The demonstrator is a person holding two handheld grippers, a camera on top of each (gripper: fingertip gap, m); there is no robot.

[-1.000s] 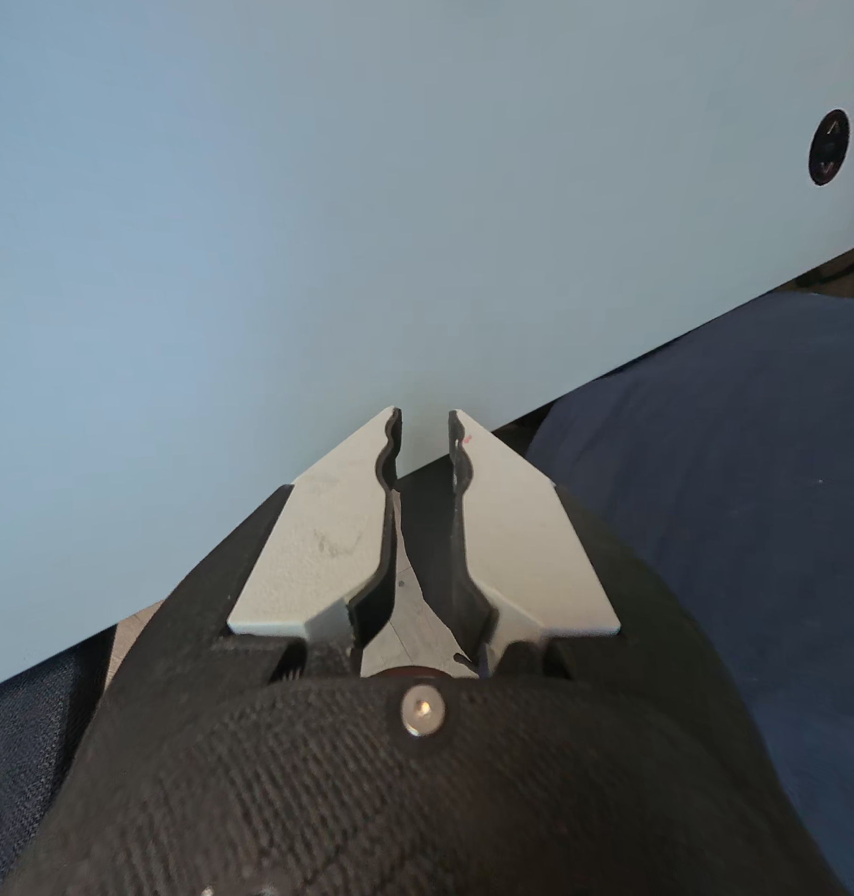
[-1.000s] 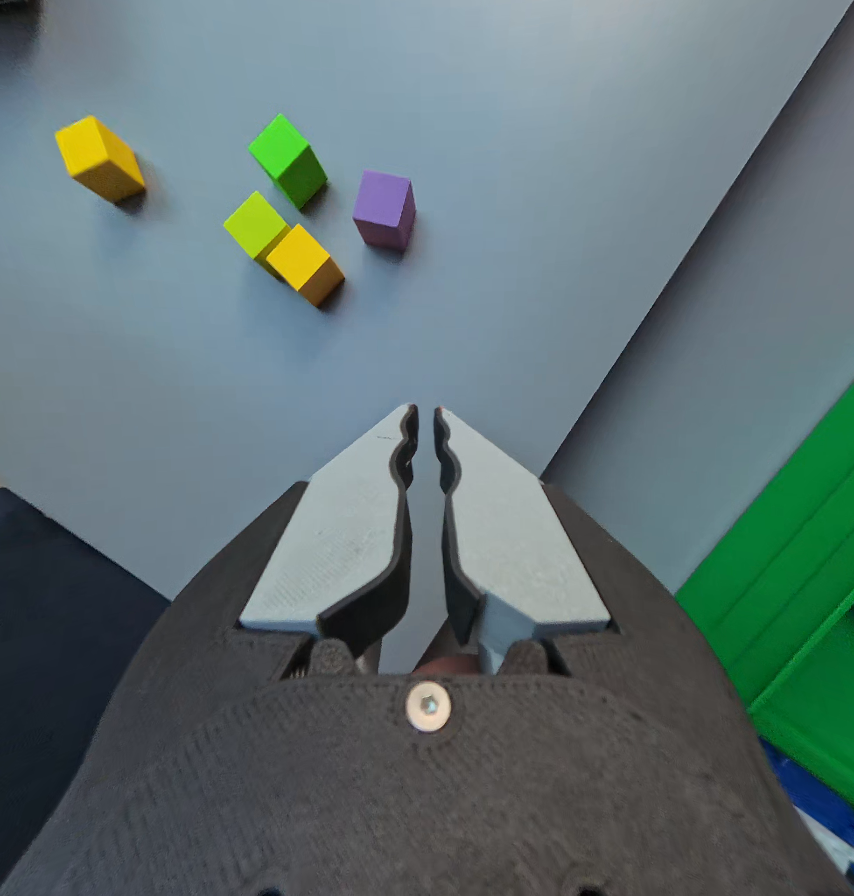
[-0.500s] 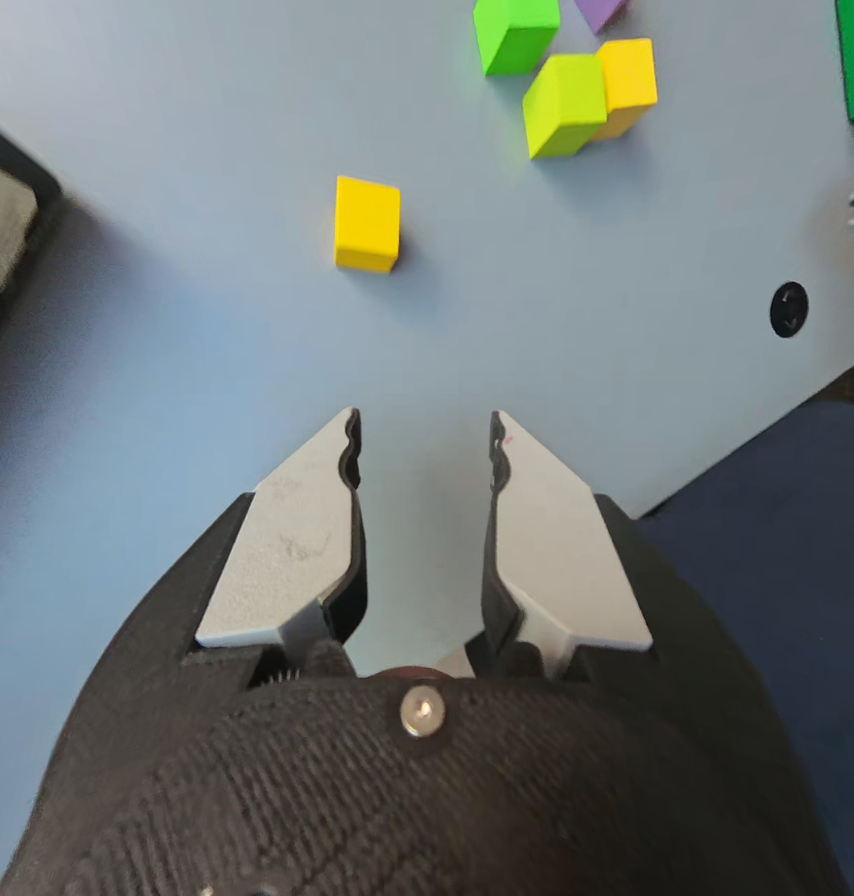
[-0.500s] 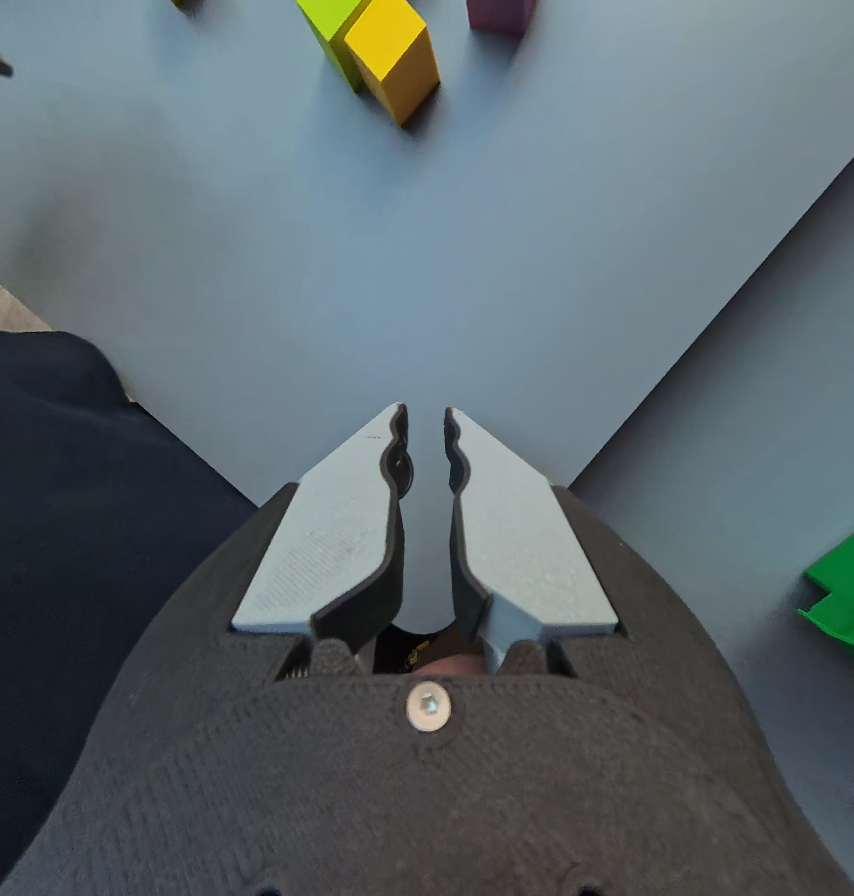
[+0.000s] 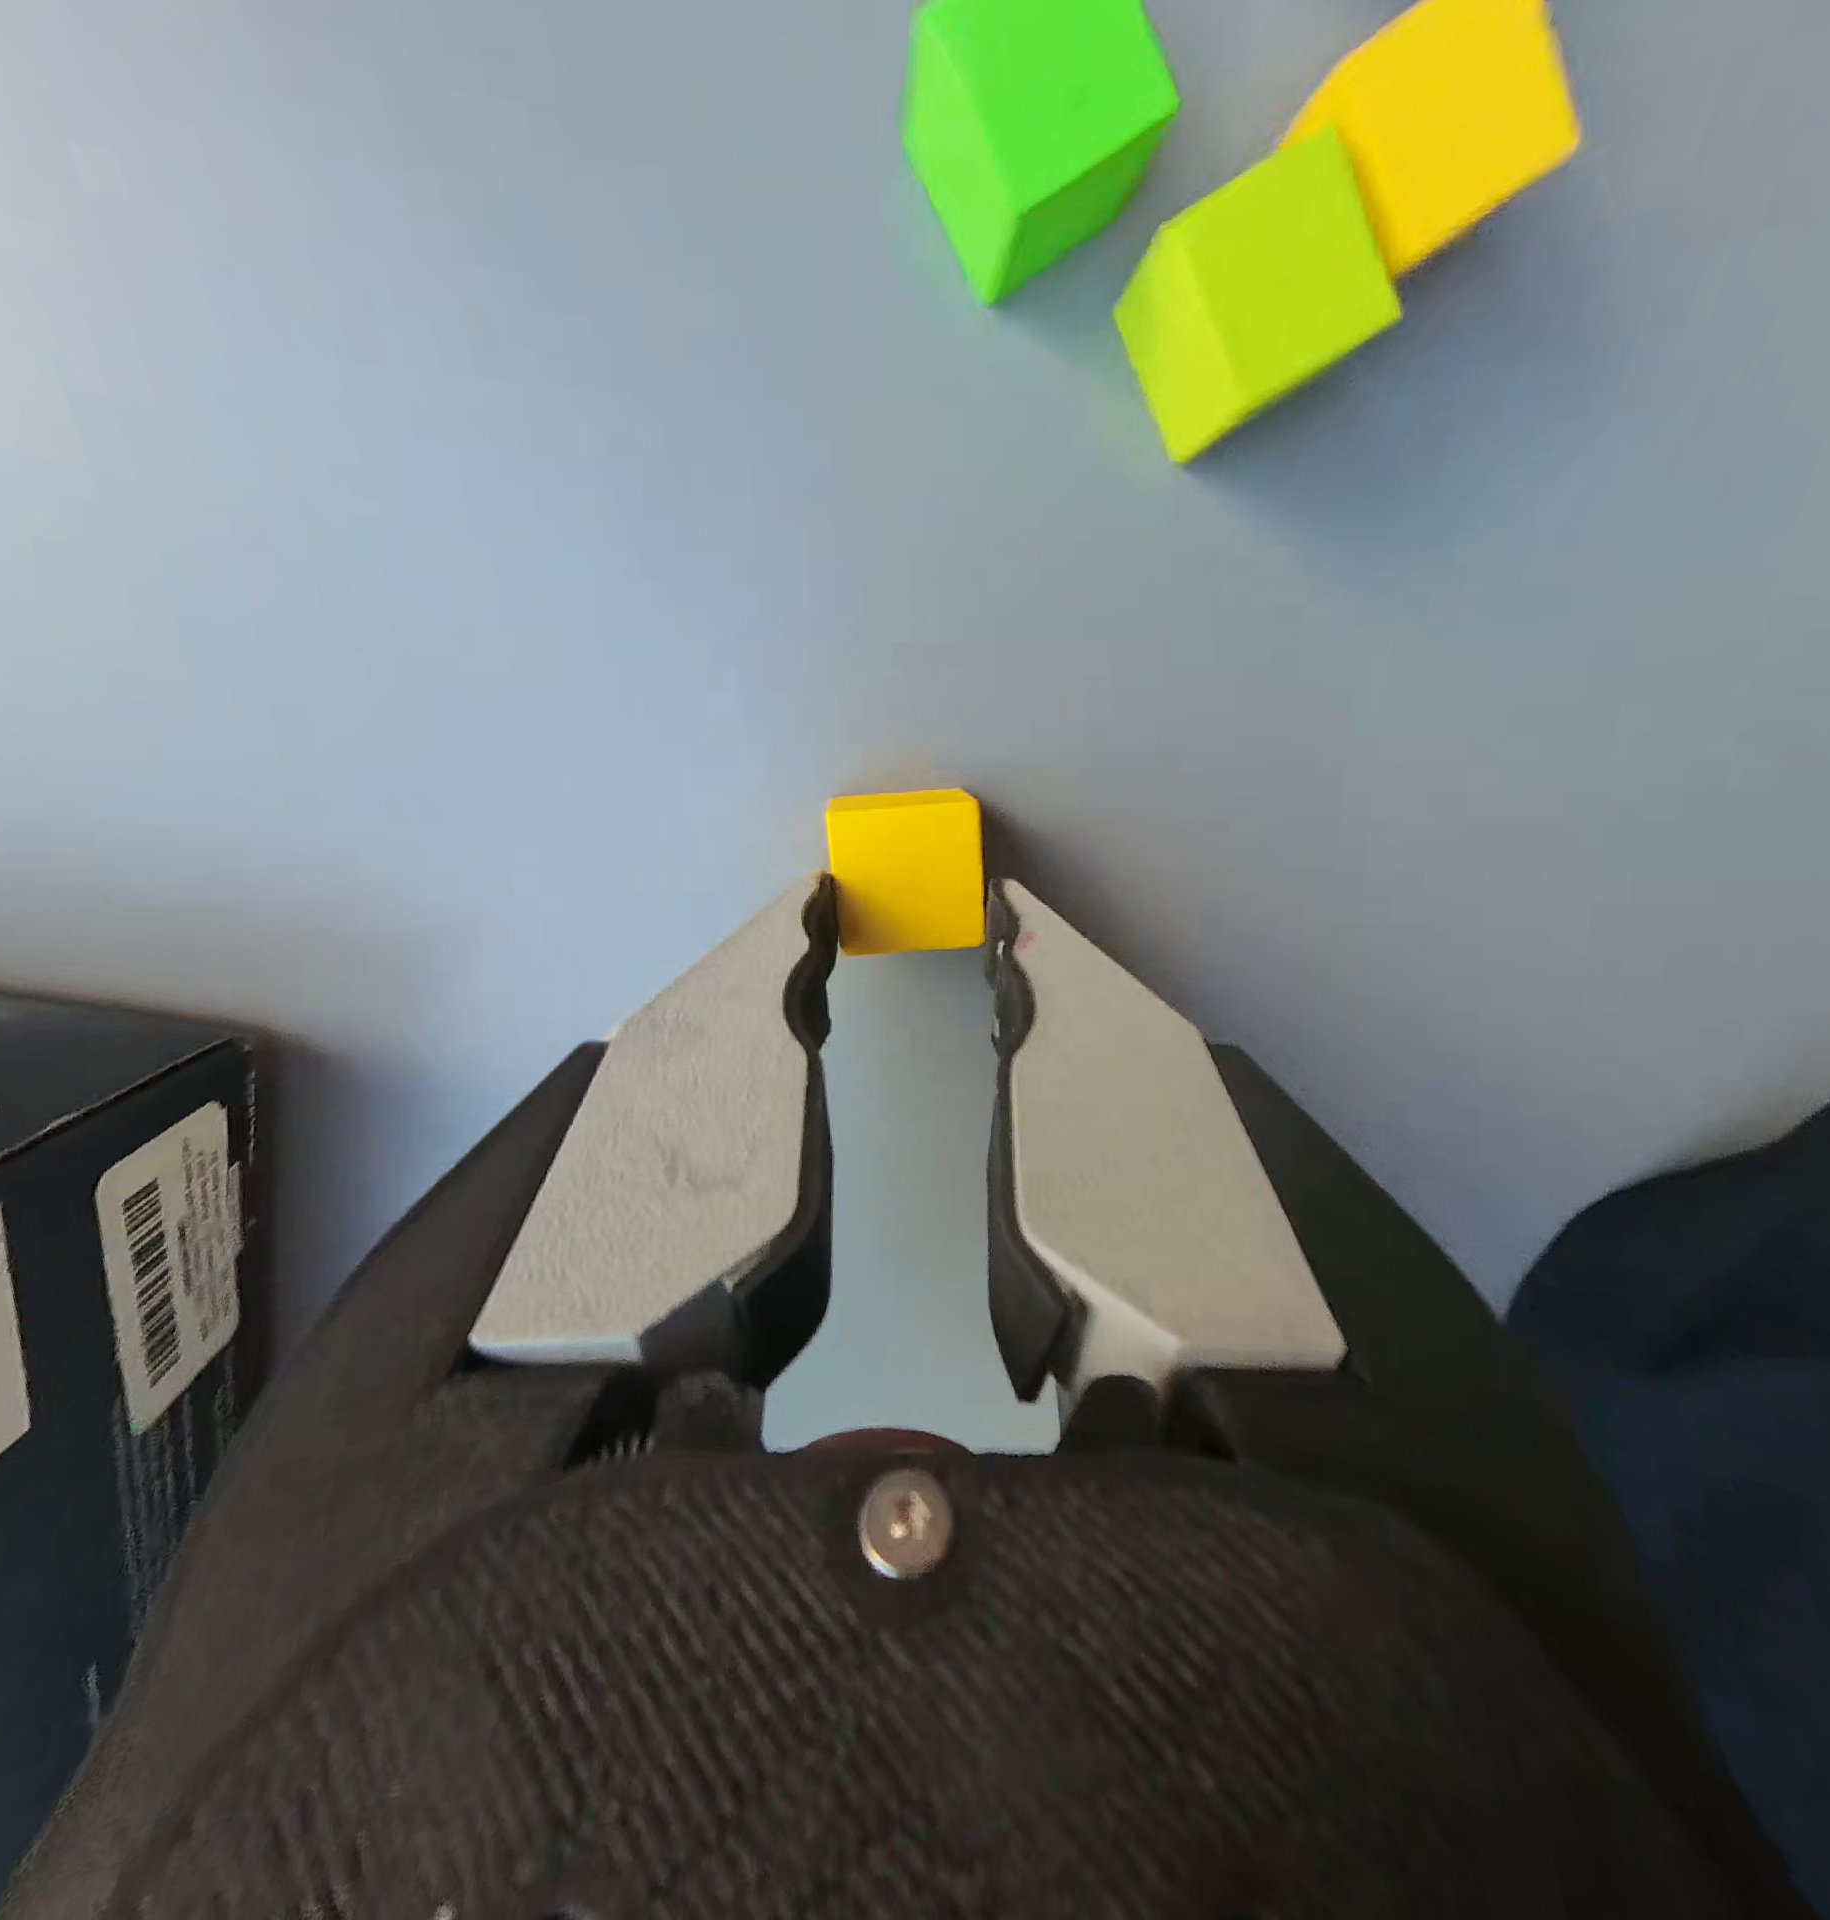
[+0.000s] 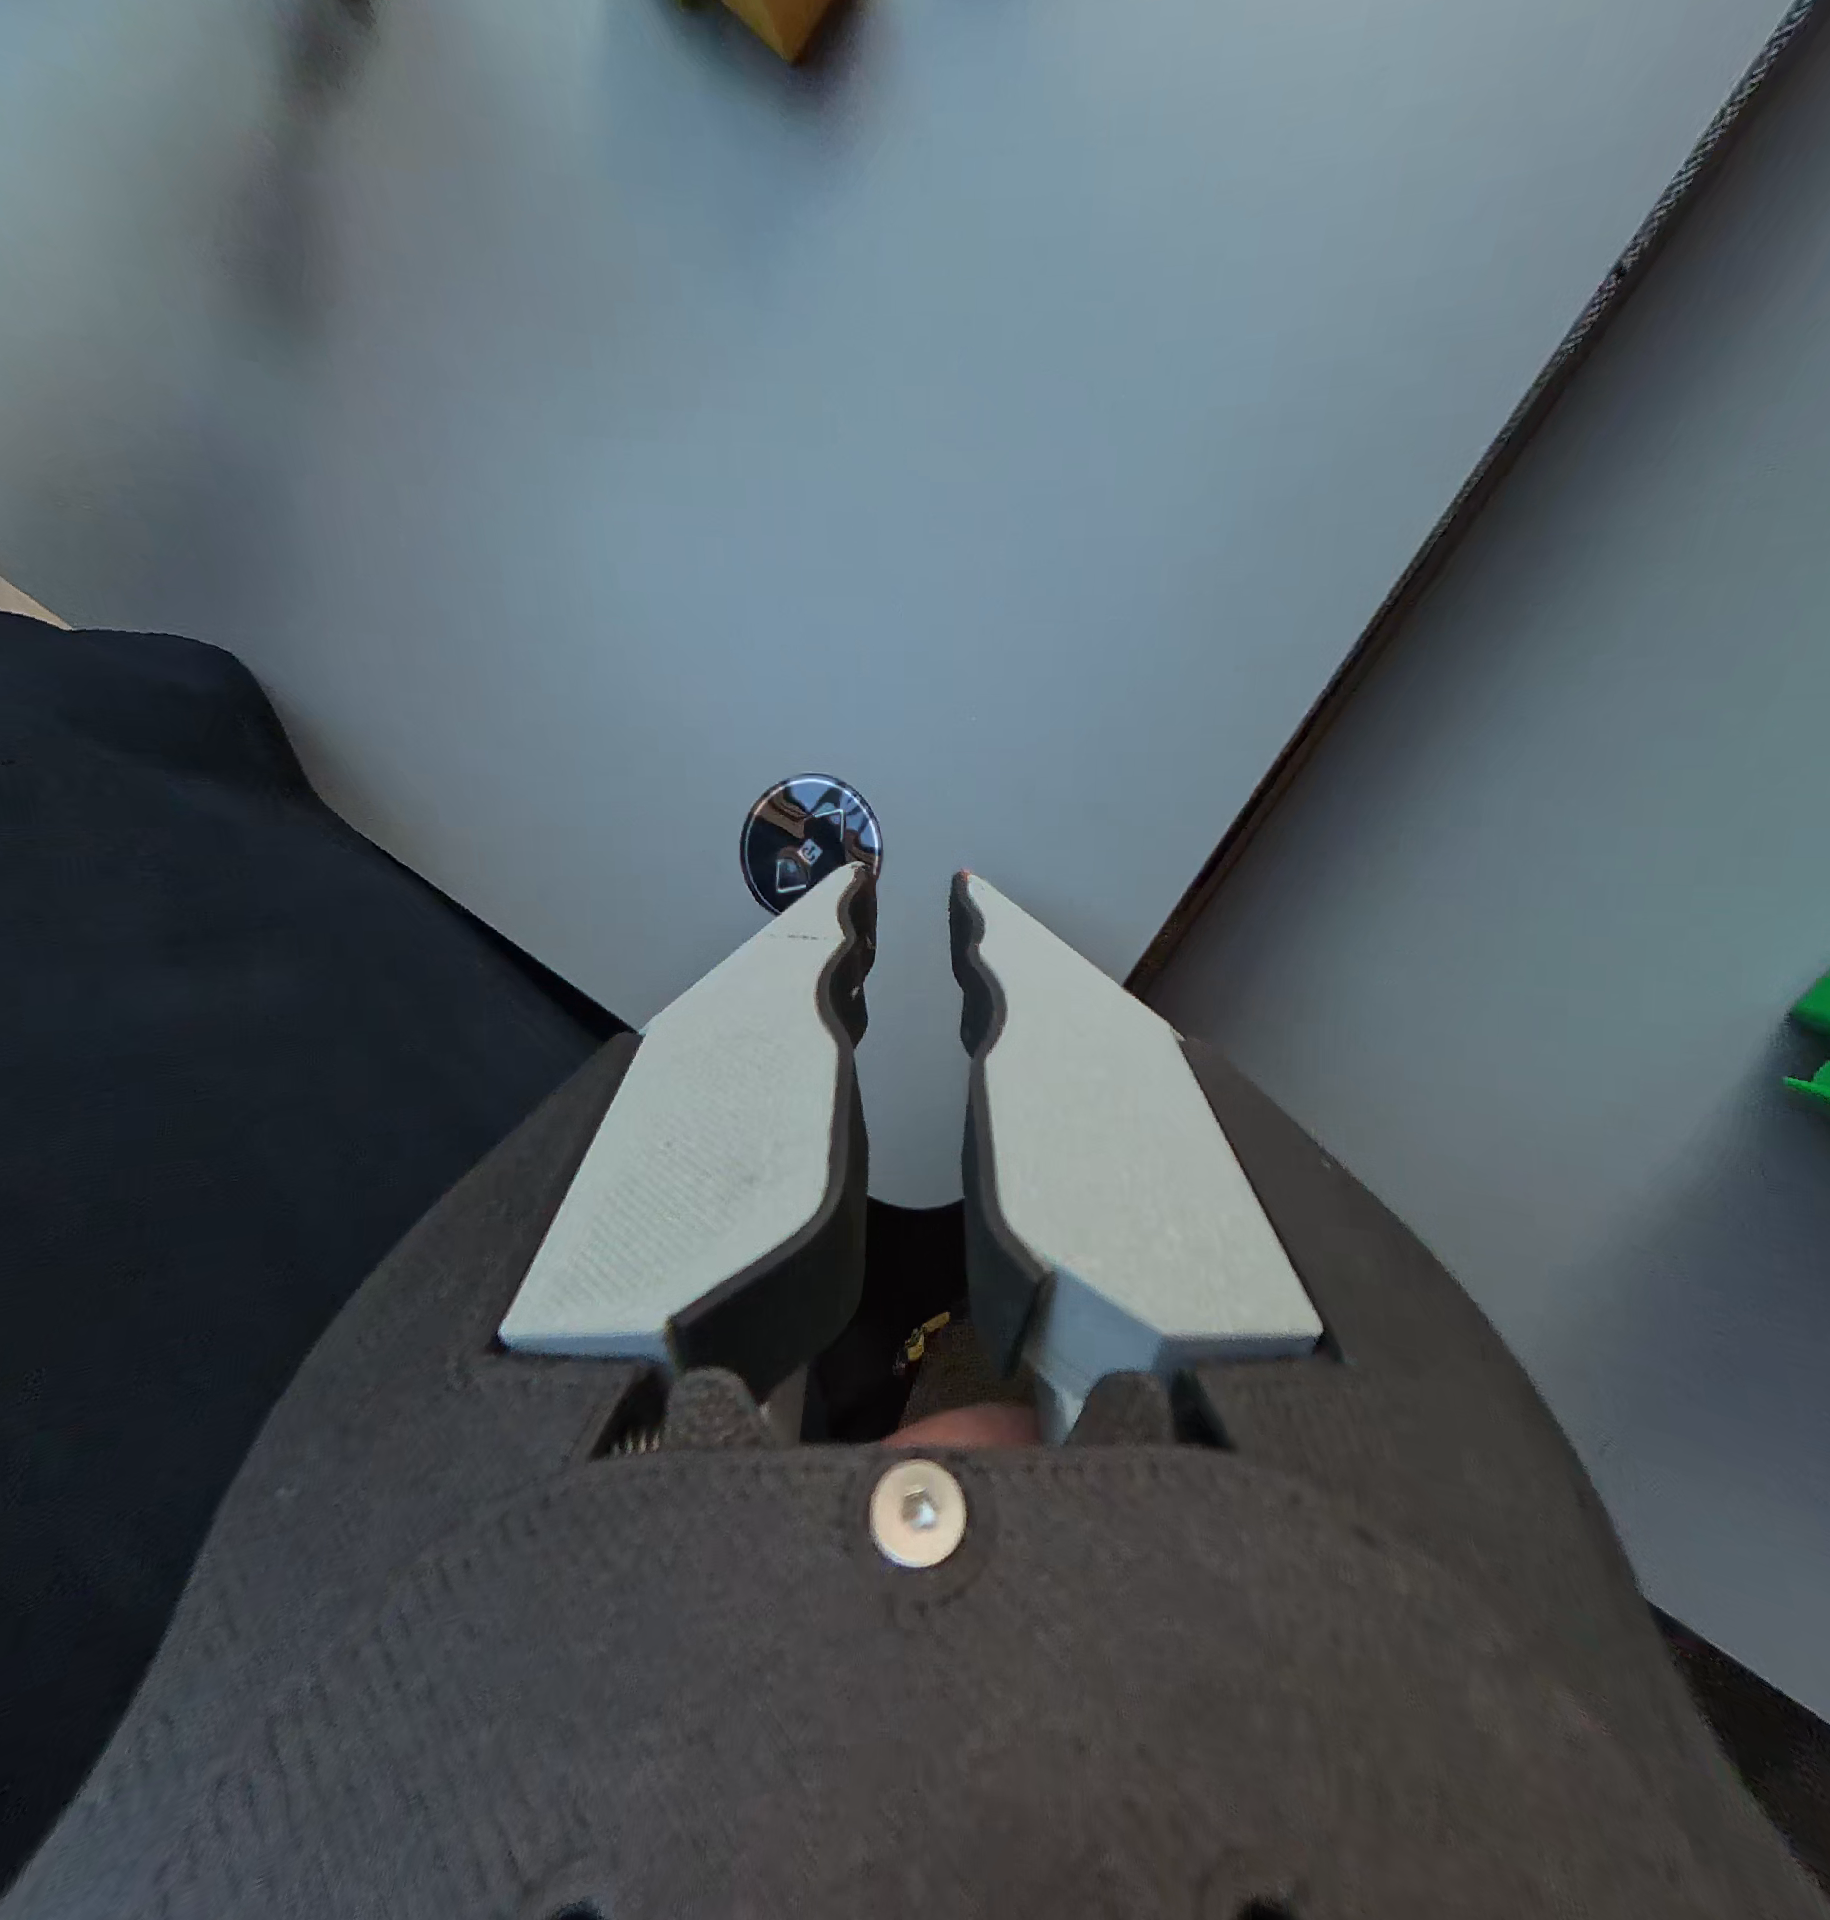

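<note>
Small yellow cube [image 5: 906, 873] — plain, sharp-edged, pinched at left claw [image 5: 909, 914] tips

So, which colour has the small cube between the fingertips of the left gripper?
Yellow. The cube at the left gripper shows best in the left wrist view.

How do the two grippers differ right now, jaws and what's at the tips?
The left gripper has its jaws set wide, closed on a yellow cube at the tips; the right gripper has nothing between its narrowly parted jaws.
The left is near the green cube and lime cube; the right's tip overlaps a black round button in the tabletop.
Both share the same grey fingers on black bodies.
</note>
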